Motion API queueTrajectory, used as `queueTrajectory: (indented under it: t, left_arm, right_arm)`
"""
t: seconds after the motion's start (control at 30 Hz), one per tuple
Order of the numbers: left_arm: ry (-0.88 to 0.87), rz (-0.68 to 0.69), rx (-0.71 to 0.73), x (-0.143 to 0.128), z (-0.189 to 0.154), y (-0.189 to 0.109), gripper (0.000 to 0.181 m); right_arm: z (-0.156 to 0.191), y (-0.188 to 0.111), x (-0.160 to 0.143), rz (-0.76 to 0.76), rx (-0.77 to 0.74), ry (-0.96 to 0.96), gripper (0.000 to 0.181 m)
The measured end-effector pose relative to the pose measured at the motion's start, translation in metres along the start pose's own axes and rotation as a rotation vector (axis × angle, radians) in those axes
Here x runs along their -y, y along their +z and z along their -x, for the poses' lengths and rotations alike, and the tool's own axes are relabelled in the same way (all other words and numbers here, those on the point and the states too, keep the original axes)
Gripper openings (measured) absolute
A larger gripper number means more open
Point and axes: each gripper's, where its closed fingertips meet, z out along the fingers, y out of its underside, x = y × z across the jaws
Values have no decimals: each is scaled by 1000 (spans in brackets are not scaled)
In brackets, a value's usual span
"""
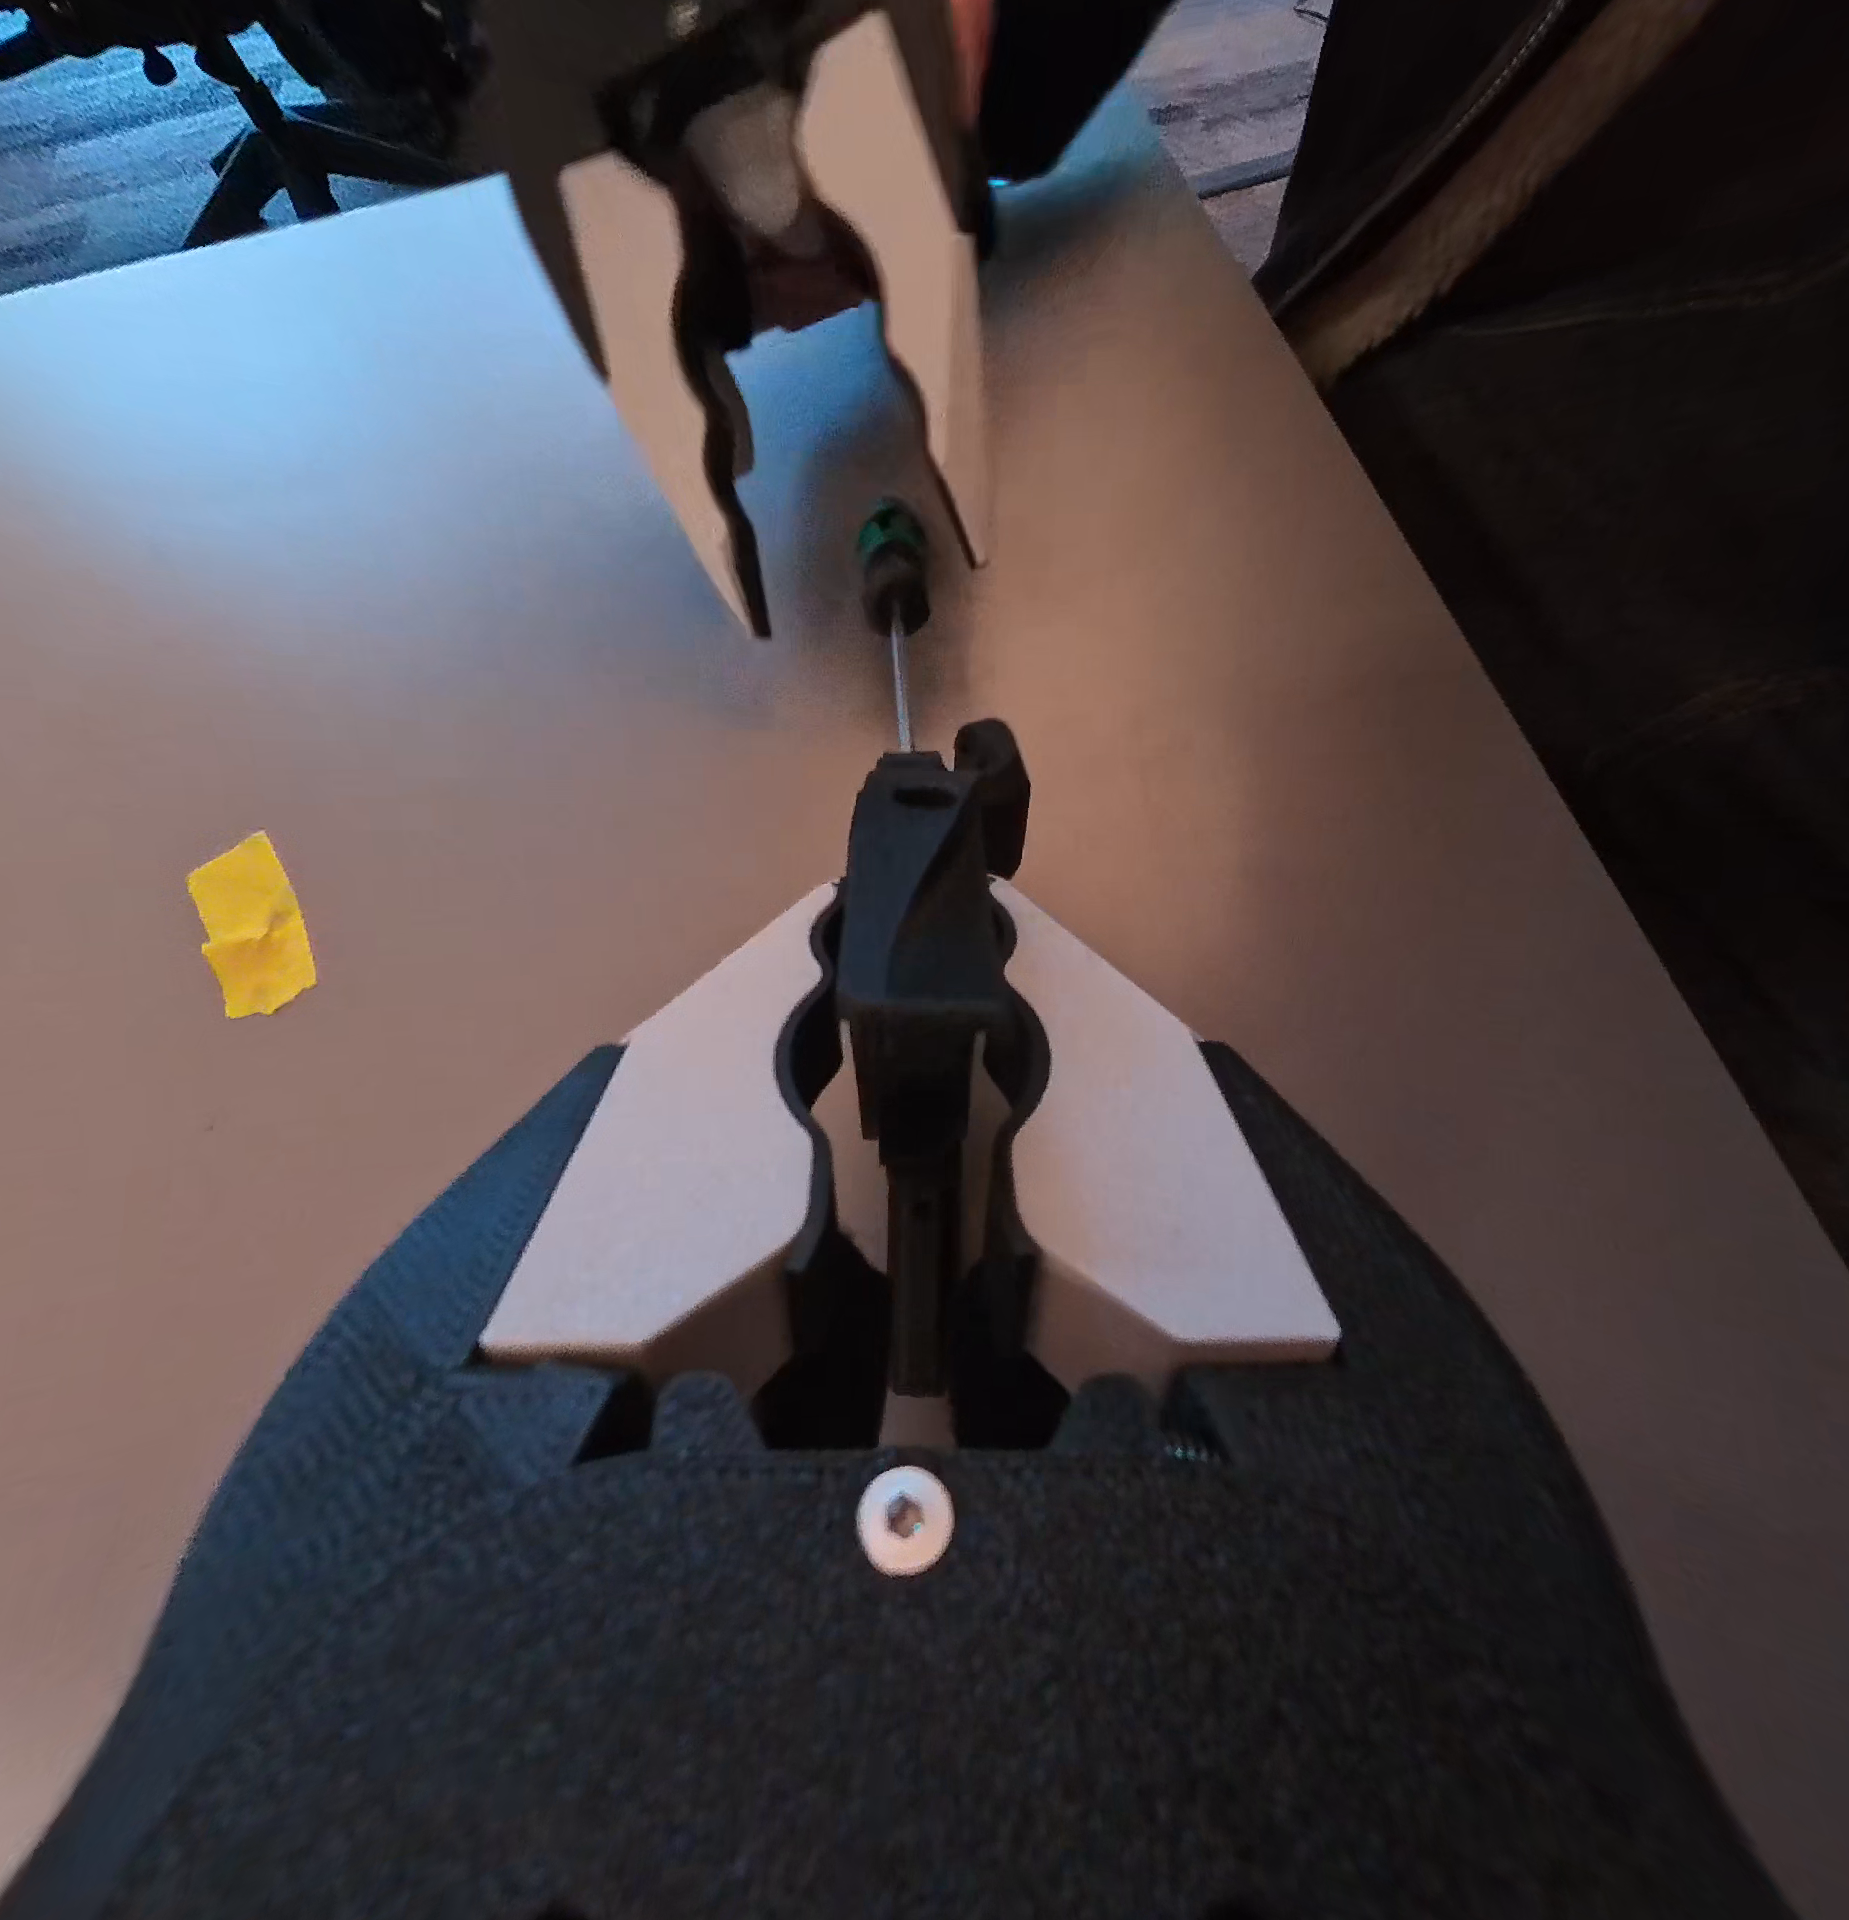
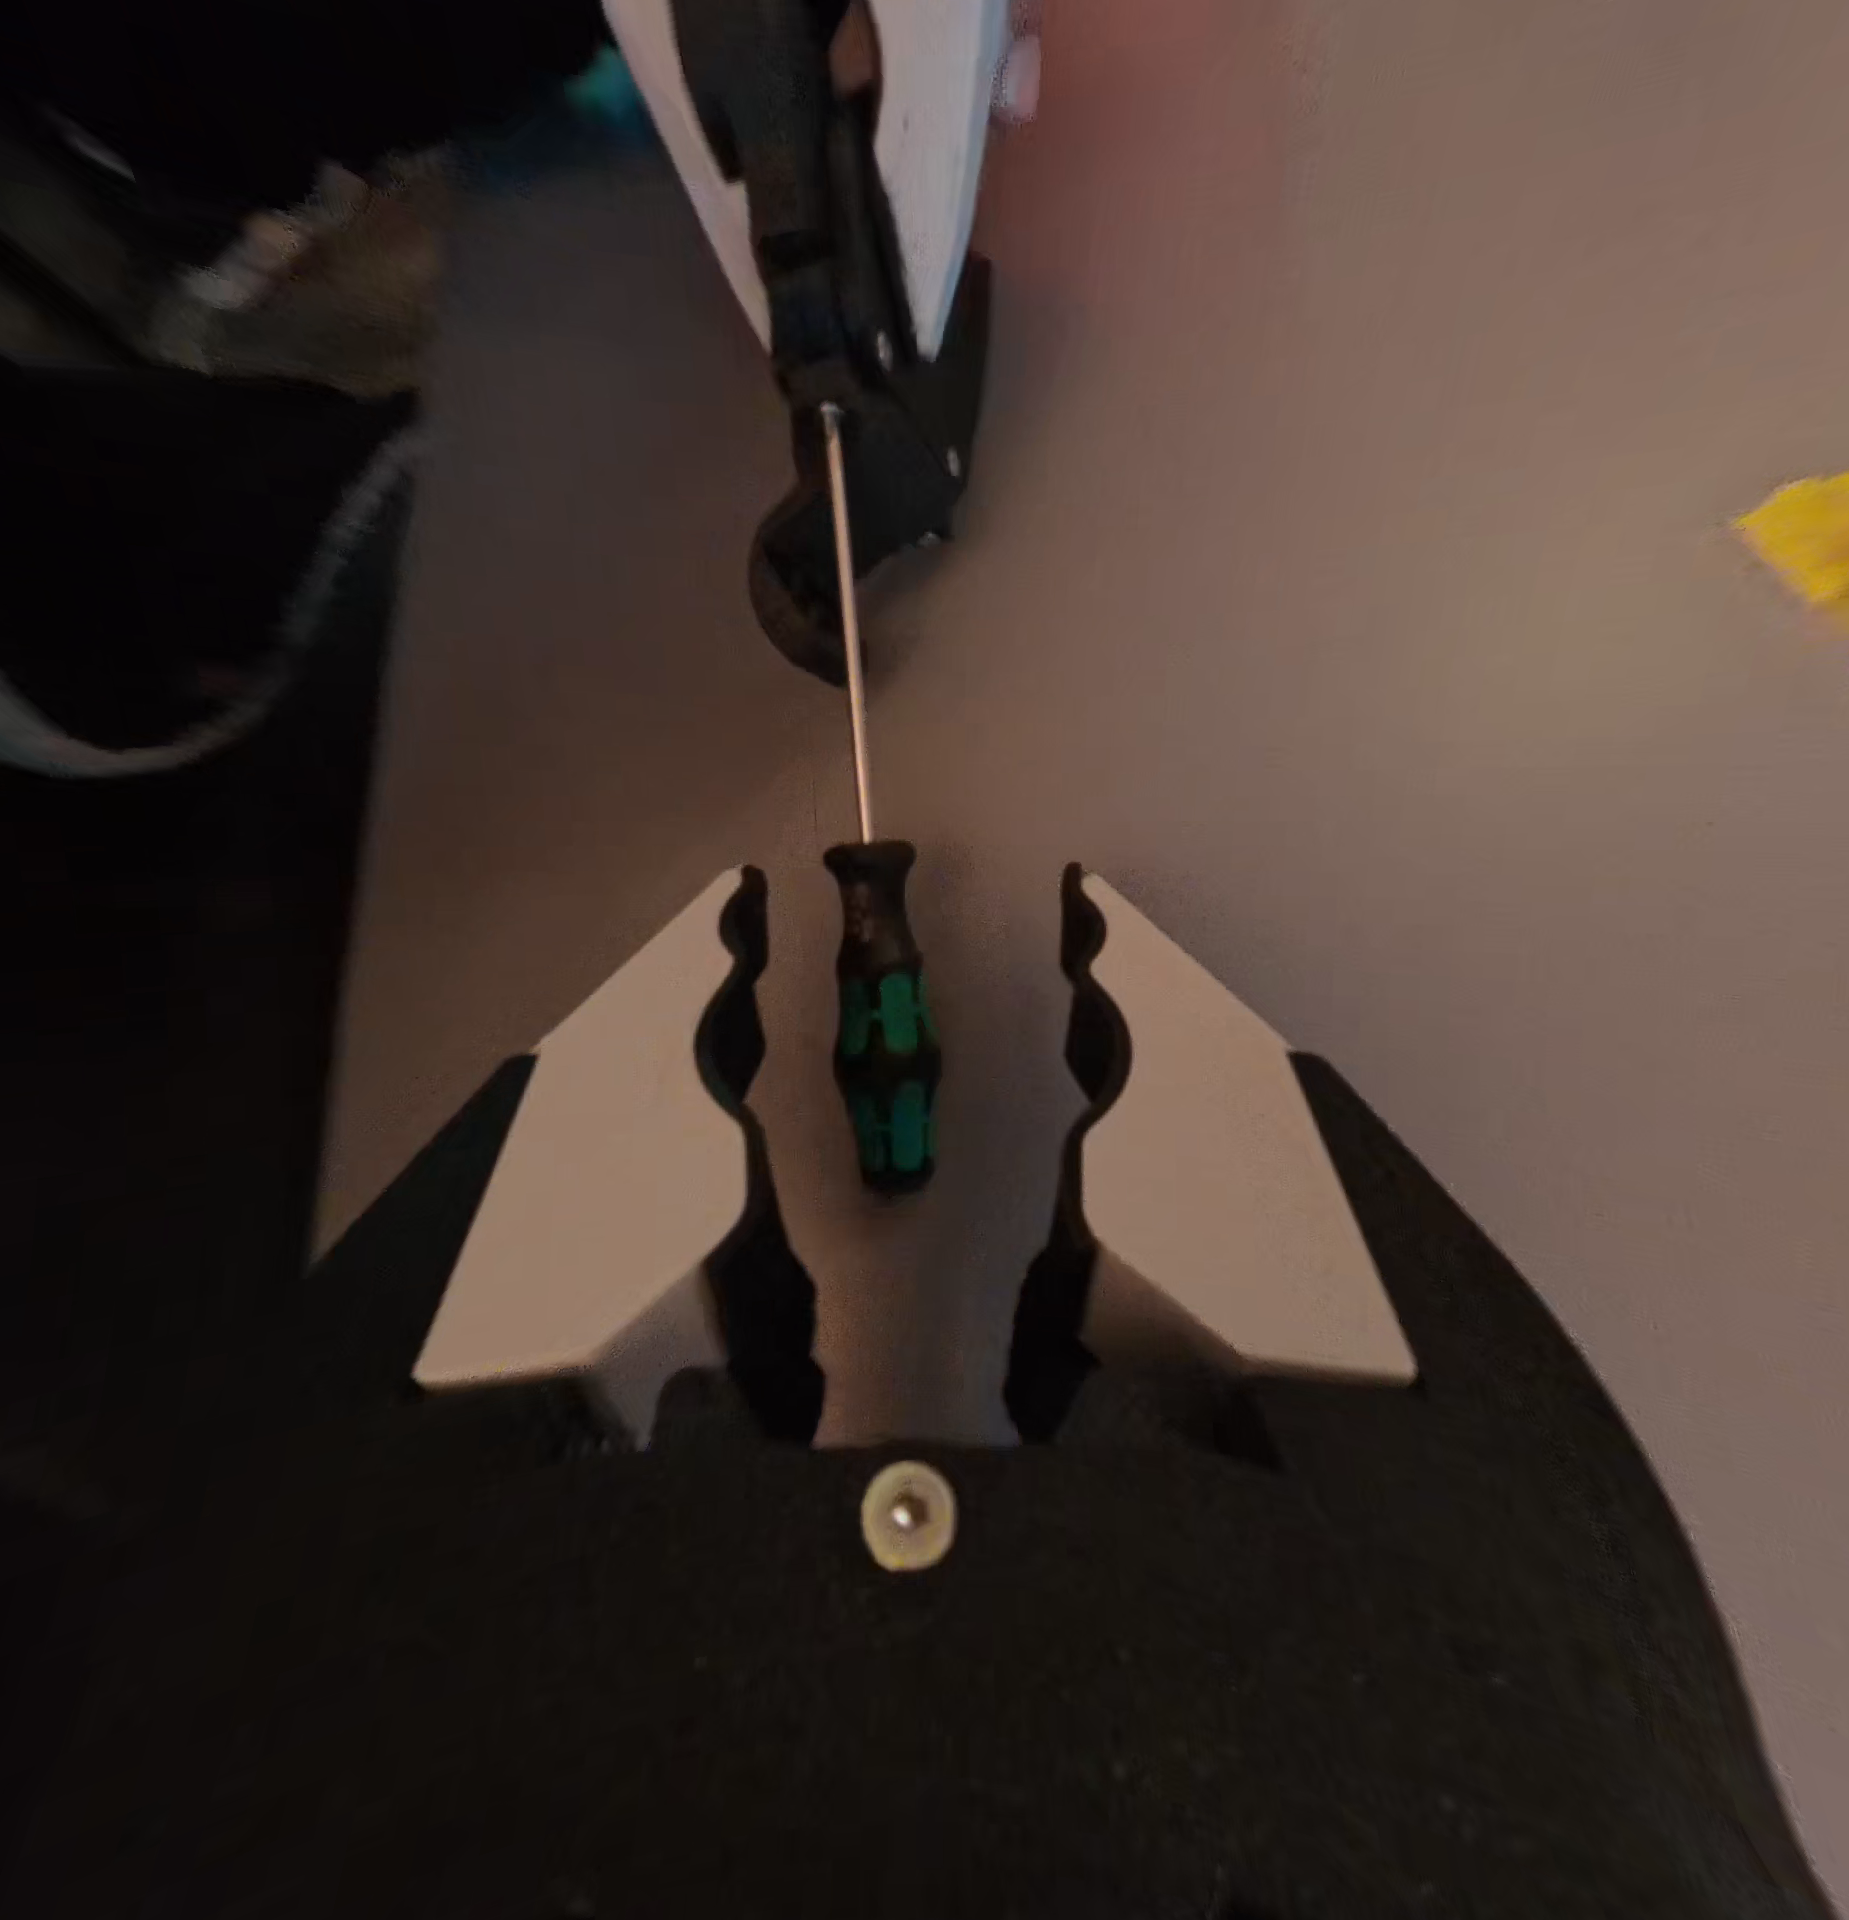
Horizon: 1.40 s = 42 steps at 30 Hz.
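Note:
My left gripper [image 1: 920,904] is shut on a black plastic part [image 1: 925,883] and holds it just above the white table [image 1: 380,540]. A screwdriver with a black and green handle [image 2: 884,1039] lies in line with that part, and its thin shaft [image 2: 847,623] reaches the part's end [image 2: 868,447]. My right gripper [image 2: 912,883] is open, with one finger on each side of the handle and neither touching it. In the left wrist view the right gripper [image 1: 868,592] hangs over the handle [image 1: 891,561]. The left gripper also shows in the right wrist view [image 2: 858,343].
A piece of yellow tape [image 1: 252,925] is stuck on the table to the left; it also shows in the right wrist view [image 2: 1824,561]. Dark furniture [image 1: 1626,623] stands along the table's right edge. A chair base [image 1: 276,145] stands on the carpet beyond the far edge. The left gripper's tips are roughly 10 centimeters from the right gripper's.

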Motion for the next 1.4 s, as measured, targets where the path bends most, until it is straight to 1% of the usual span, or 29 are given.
queueTrajectory:
  t: [0.03,0.13,0.17,0.23,0.27,0.3,0.33,0.43,0.57,0.63,0.67,0.8,0.9,0.93,1.03,1.1,1.17,1.2,1.23,1.3,1.33,1.4]
  left_arm:
    - [-9,-1,-4,0,0,0,21]
    - [-26,-6,-8,0,1,0,21]
    - [-29,-9,-11,0,1,1,21]
    - [-32,-10,-14,0,1,1,21]
    - [-34,-10,-17,1,0,1,21]
    - [-34,-9,-17,1,0,2,22]
    - [-35,-8,-19,1,0,2,21]
    - [-38,-11,-27,3,-2,4,21]
    - [-38,-9,-29,2,-2,4,21]
    - [-24,-2,-27,1,-2,4,21]
    - [-13,0,-18,2,-2,4,21]
    - [1,-48,1,11,1,-3,21]
    - [15,-38,-12,12,-3,-2,21]
    - [26,-37,-8,13,-4,-2,21]
    - [70,-10,8,12,-5,0,21]
    - [86,-19,3,14,-8,0,21]
    - [91,-31,2,15,-9,-1,21]
    - [88,-40,-2,16,-9,-2,21]
    - [83,-41,-1,16,-8,-2,21]
    - [73,-40,7,13,-5,-3,21]
    - [67,-42,4,13,-5,-2,21]
    - [64,-42,-3,12,-6,0,22]
  right_arm:
    - [-1,-3,-4,8,-110,-61,61]
    - [0,-9,-18,31,-422,-235,68]
    - [-2,-13,-21,33,-535,-313,66]
    - [-7,-22,-21,45,-757,-496,56]
    - [-5,-19,-23,71,-784,-573,46]
    - [-4,-14,-25,91,-784,-609,33]
    - [-4,-11,-24,92,-787,-623,28]
    - [-7,-6,-23,111,-761,-625,21]
    - [-12,-6,-23,169,-765,-631,19]
    - [-13,-6,-24,185,-700,-557,18]
    - [-12,-5,-25,181,-619,-466,17]
    - [7,2,-23,116,-148,-56,16]
    - [32,2,-25,164,239,145,17]
    - [39,-1,-24,175,362,213,16]
    - [57,-20,-13,221,766,510,16]
    - [60,-28,-8,227,932,626,16]
    - [61,-29,-7,222,998,675,16]
    - [62,-28,-7,223,1010,691,17]
    - [61,-26,-8,222,991,684,17]
    - [53,-18,-10,194,871,614,17]
    - [44,-12,-12,175,775,579,17]
    - [33,-6,-12,140,632,520,30]
